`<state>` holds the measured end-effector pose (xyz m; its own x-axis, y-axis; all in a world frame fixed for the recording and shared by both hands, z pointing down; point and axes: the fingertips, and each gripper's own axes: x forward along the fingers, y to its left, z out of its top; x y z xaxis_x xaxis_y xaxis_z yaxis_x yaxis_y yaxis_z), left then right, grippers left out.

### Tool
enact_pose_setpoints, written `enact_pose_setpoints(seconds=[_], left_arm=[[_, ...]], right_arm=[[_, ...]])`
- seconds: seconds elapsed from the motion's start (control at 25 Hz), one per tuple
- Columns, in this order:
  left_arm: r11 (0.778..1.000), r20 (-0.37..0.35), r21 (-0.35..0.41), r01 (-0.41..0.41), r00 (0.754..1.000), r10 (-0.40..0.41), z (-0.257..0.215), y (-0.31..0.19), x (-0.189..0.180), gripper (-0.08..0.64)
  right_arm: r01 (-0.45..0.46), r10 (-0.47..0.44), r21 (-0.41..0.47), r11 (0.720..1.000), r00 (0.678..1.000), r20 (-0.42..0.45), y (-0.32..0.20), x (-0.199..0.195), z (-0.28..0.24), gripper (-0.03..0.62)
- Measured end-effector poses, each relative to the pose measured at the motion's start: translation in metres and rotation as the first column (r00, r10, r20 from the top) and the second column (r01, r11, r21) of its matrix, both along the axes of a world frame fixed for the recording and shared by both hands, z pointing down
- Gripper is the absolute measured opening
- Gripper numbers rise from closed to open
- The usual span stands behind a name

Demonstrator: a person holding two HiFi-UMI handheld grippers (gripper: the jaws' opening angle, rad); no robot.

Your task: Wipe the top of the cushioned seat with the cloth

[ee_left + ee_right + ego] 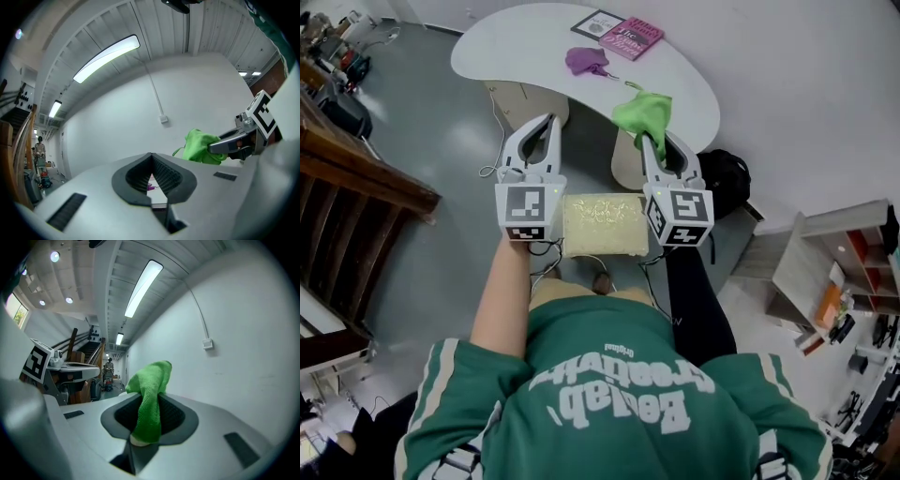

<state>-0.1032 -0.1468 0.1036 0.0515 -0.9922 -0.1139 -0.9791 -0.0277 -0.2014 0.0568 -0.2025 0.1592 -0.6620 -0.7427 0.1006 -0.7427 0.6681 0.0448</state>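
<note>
Cloth (644, 111) pinched in right gripper (654, 141), clear of seat (605, 225); left gripper (548, 120) closed and empty; wiping apparently not yet begun.

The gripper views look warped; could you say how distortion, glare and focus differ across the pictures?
Left gripper view: fisheye bends the walls, dark corners, the ceiling strip light blows out. Right gripper view: same warp, the green microfibre cloth sharp. Head view: milder bend, evenly lit.

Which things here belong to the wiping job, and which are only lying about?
For the job: green cloth, between the jaws of the right gripper; cushioned seat.
Lying about: purple cloth and pink book on the white table; black bag.
</note>
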Motion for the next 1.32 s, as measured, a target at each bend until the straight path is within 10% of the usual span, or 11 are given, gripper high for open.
enact_pose_setpoints(seconds=[1.32], left_arm=[[0.999, 0.01, 0.02, 0.039, 0.999, -0.04, -0.017, -0.006, -0.036, 0.012]], right_arm=[[0.063, -0.063, 0.017, 0.998, 0.998, 0.027, -0.012, -0.039, -0.011, 0.097]])
